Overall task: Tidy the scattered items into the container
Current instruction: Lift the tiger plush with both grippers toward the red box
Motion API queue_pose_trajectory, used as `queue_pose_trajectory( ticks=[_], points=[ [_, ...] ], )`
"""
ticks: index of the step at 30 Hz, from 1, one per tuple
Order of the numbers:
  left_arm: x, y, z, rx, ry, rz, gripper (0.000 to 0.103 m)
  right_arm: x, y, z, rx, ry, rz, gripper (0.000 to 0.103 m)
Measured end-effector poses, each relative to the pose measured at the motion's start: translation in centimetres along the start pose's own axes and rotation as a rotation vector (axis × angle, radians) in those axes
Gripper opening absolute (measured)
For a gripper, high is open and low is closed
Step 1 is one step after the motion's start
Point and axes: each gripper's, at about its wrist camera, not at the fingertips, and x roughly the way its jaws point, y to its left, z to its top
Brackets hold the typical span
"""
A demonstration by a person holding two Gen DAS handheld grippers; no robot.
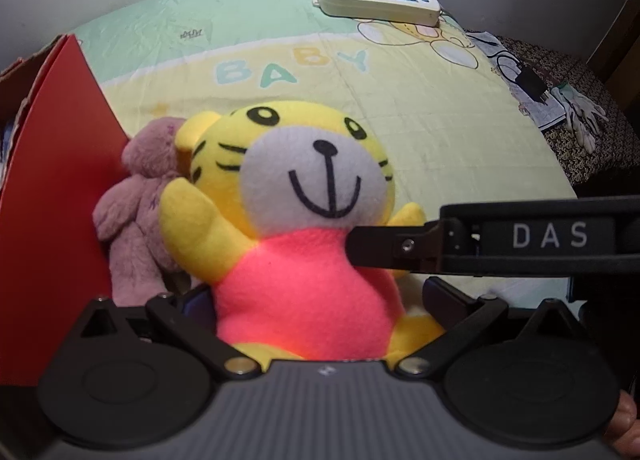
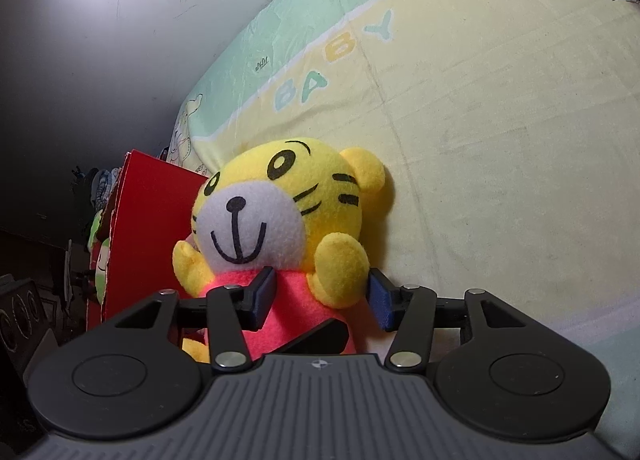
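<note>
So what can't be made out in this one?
- Red box contents: left wrist view, its wall hides the inside.
- Purple plush: face turned away, partly behind the tiger plush.
- Left gripper pads: hidden by the tiger's body.

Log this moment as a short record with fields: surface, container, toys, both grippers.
surface: bed sheet printed BABY
container: red box, at the left of the left wrist view
toys: yellow tiger plush in a pink shirt, upright; purple plush between it and the box
left gripper: open, jaws wide on either side of the tiger's body
right gripper: open, blue pads either side of the tiger's arm, far pad clear of it
other: power strip far on the sheet
</note>
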Motion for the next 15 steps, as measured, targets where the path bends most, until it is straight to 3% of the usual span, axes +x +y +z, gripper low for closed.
queue_pose_trajectory(
  ticks=[5, 10, 15],
  points=[
    [0.6, 0.4, 0.3, -0.020, -0.009, -0.009, 0.102, 0.6, -0.1, 0.2, -0.006, 0.024, 0.015, 0.052],
    [1.2, -1.0, -0.2, 0.069, -0.019, 0.066, 0.103, 0.8, -0.4, 0.1, 0.006, 0.038, 0.026, 0.052],
    [1.2, -1.1, 0.0, 0.090, -0.001, 0.069, 0.101, 0.1, 0.4, -0.2, -0.056, 0.032, 0.028, 0.040]
  ],
)
